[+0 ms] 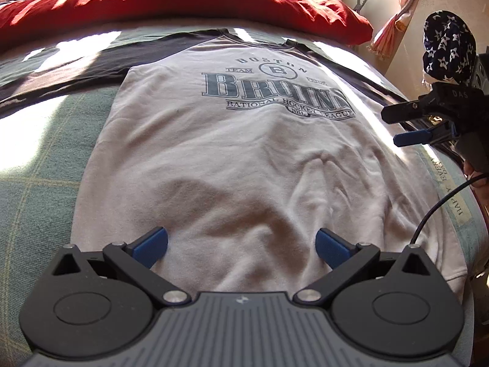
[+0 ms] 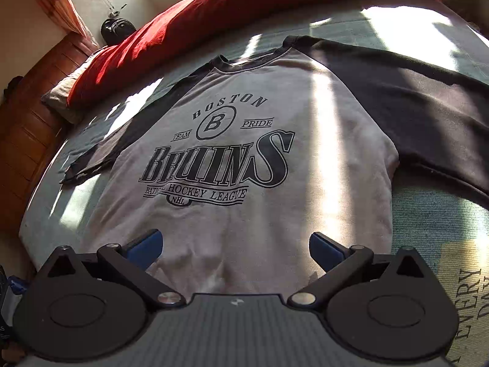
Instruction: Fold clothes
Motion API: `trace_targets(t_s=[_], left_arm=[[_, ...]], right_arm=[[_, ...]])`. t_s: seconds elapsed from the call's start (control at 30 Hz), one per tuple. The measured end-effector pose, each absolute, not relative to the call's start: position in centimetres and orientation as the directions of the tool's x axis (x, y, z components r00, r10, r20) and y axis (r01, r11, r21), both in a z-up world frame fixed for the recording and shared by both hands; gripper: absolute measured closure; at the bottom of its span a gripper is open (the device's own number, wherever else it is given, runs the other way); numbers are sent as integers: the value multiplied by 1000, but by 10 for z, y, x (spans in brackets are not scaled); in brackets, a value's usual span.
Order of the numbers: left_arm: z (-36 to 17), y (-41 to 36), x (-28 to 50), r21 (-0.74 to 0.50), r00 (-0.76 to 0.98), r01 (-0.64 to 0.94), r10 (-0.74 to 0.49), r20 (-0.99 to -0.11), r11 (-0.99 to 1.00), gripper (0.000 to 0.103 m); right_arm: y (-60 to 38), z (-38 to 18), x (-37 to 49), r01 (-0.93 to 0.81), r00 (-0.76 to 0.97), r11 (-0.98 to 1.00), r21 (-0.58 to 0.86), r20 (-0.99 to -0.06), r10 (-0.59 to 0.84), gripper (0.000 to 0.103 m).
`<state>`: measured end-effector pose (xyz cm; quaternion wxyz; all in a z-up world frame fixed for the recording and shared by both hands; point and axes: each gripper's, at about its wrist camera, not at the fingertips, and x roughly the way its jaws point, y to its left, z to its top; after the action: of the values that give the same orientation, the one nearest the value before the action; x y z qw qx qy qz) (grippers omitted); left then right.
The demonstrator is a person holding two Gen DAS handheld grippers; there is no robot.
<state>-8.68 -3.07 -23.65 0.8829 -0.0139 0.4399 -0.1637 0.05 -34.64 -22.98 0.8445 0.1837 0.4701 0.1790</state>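
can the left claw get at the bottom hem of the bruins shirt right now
Probably yes. The left claw hangs open over the shirt near its lower end, with nothing lying between them; the hem itself is hidden under the claw body.

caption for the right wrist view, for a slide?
Open right gripper hovers over the hem of a Boston Bruins raglan shirt spread flat on a bed, red duvet behind.
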Motion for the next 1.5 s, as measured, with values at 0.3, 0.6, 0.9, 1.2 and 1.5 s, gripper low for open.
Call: trace_targets(t_s=[0.3, 0.6, 0.9, 1.2, 1.5], left_arm=[[-235, -13, -127, -186, 543, 296, -326, -774, 937, 1], [-242, -1, -138, -232, 564, 303, -370, -738, 924, 1], [-222, 12, -131, -306, 577, 305, -431, -694, 902, 1], [-247, 14, -131, -379, 552, 348, -514, -657, 858, 1], [-219, 61, -112, -417, 582, 301, -512, -632, 858, 1]], right_arm=[[-317, -244, -94, -77, 544, 924, 375, -761, 354, 0], [-308, -261, -105, -58, 591, 937, 345, -744, 311, 0], [-296, -264, -108, -77, 620, 958, 276, -739, 263, 0], [-275, -264, -117, -71, 632, 988, 136, -760, 150, 0], [-276, -239, -133, 13, 619, 956, 295, -752, 224, 0]])
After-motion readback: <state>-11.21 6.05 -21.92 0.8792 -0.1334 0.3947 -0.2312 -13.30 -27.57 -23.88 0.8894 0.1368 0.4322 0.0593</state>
